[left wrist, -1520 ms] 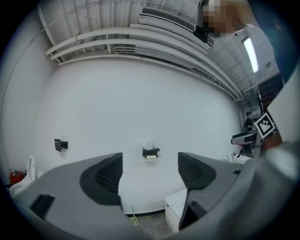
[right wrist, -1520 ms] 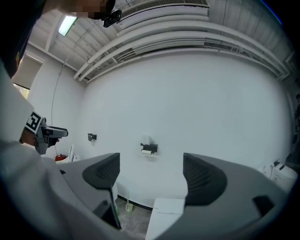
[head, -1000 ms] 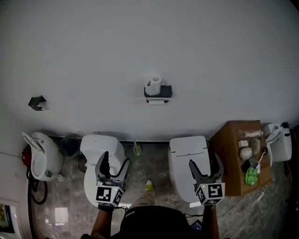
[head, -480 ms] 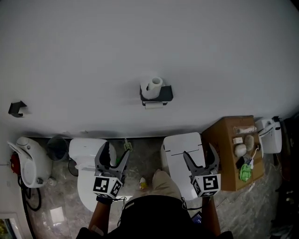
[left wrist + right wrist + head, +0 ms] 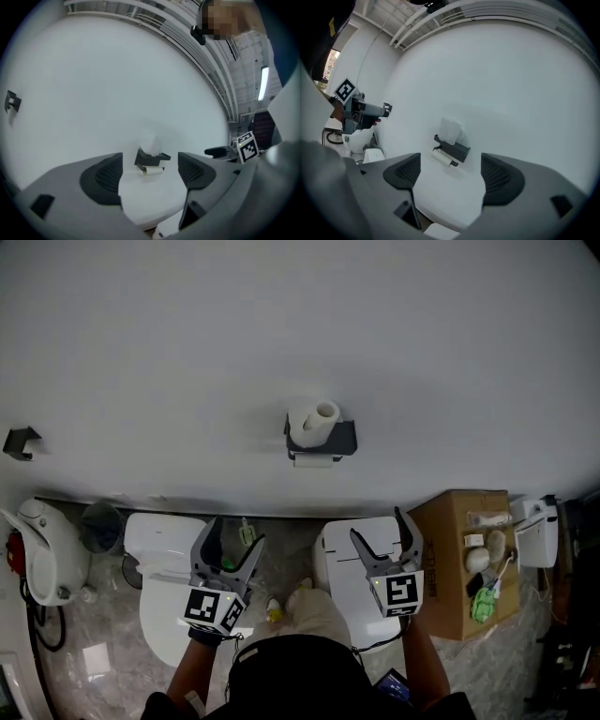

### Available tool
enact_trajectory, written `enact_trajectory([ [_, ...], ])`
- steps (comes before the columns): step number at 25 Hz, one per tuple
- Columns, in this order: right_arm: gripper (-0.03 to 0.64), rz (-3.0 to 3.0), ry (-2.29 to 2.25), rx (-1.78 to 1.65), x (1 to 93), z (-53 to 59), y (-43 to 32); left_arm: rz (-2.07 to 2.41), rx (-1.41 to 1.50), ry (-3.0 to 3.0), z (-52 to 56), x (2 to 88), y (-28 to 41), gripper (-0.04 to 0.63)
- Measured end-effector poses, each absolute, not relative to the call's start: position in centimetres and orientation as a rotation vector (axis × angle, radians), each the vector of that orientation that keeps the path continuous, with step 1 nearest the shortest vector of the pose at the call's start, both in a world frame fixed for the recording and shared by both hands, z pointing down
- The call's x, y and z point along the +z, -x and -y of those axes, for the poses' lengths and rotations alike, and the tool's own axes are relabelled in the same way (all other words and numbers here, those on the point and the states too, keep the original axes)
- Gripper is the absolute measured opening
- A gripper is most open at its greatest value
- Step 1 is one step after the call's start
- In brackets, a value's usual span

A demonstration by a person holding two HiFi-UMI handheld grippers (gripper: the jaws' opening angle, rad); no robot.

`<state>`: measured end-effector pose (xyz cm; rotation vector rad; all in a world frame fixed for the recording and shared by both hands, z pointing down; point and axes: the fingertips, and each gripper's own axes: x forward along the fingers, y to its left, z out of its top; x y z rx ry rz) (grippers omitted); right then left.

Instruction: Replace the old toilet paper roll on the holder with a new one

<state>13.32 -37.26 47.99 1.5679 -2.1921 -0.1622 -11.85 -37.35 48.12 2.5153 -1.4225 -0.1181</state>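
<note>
A black holder is fixed to the white wall. A full white roll stands on its top shelf, and a thin, nearly spent roll hangs on the bar below. Both grippers hang well short of the wall, apart from the holder. My left gripper is open and empty, below and left of the holder. My right gripper is open and empty, below and right of it. The left gripper view frames the holder between its jaws. The right gripper view shows the holder, the full roll and the thin roll.
Two white toilets stand against the wall below the grippers, with a green-handled brush between them. A cardboard box carrying small items sits at the right. A grey bin and a black wall hook are at the left.
The person has stepped closer to the wall, so the holder appears larger. Both grippers have risen and moved forward, the right one more. Their jaws have stayed open.
</note>
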Motion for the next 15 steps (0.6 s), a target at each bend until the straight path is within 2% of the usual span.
enact_trajectory([
  [15,0.399,2.207,-1.337,-0.309,53.7,45.9,-8.9,1.377,-0.102,-2.569,38.9,51.8,8.3,0.377],
])
